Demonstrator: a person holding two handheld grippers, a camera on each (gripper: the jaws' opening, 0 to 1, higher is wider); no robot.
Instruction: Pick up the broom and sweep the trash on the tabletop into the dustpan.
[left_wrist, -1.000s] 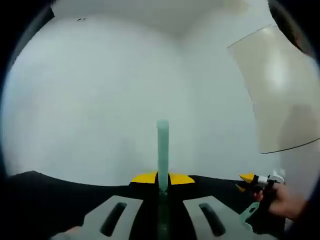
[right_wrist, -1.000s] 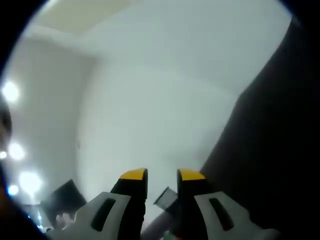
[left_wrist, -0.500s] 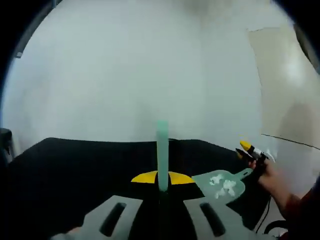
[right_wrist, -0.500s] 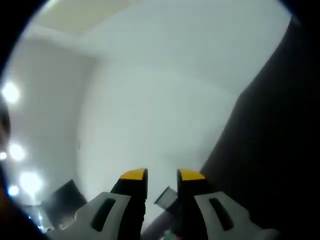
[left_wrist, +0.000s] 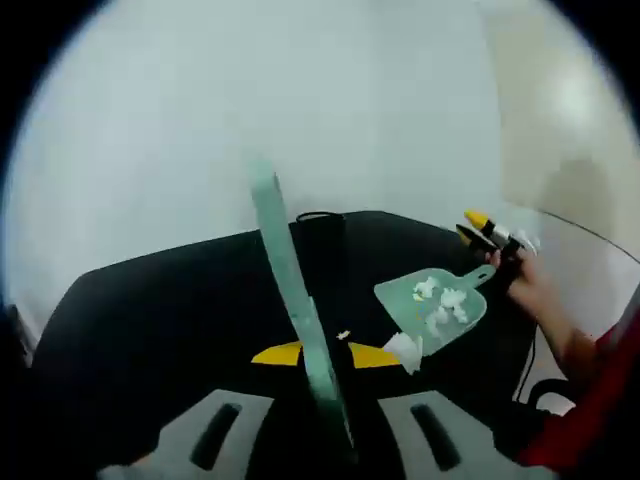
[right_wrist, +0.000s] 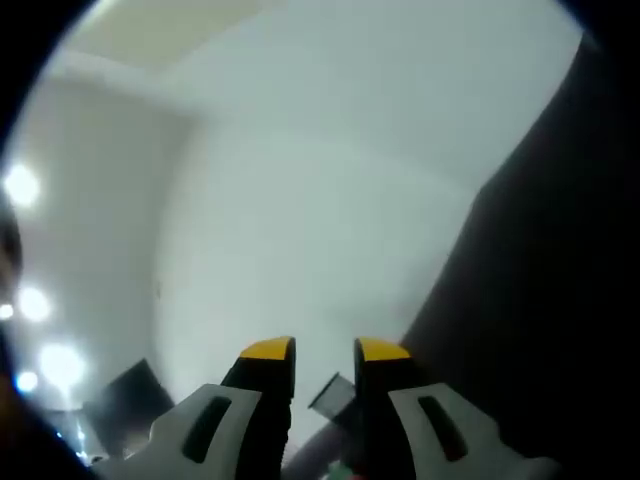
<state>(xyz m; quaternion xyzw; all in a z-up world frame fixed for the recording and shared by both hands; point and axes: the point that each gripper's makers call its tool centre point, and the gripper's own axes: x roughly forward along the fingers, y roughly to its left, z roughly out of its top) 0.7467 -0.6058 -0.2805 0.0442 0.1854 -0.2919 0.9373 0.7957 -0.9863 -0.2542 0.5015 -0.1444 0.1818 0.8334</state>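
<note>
Most of the sweeping looks done: several white paper scraps (left_wrist: 440, 305) already lie inside the green dustpan (left_wrist: 432, 311), which rests on the black tabletop (left_wrist: 170, 310). 1 larger white scrap (left_wrist: 405, 349) sits right at the pan's open lip, half in at best, and 1 small white fleck (left_wrist: 343, 335) lies on the table just short of it. Judging from this, those 2 pieces are what remain to be pushed in.

The broom's pale green handle (left_wrist: 290, 300) is clamped between the jaws of the left gripper (left_wrist: 318, 353), in the middle of the left gripper view. Its long axis runs from between the yellow tips up and away, leaning to the upper left of that view, with the free end against the white wall (left_wrist: 200, 120). The bristle end is hidden below the jaws.

The dustpan's long axis runs from its lip, which faces the left gripper, back to its handle at the far right, where the right gripper (left_wrist: 482, 226) and a hand (left_wrist: 522, 285) hold it. In the right gripper view, the right gripper's (right_wrist: 325, 352) yellow tips stand close together, with a narrow gap, apparently closed on the dustpan's handle, a sliver of green showing low between them, though this is not certain.
</note>
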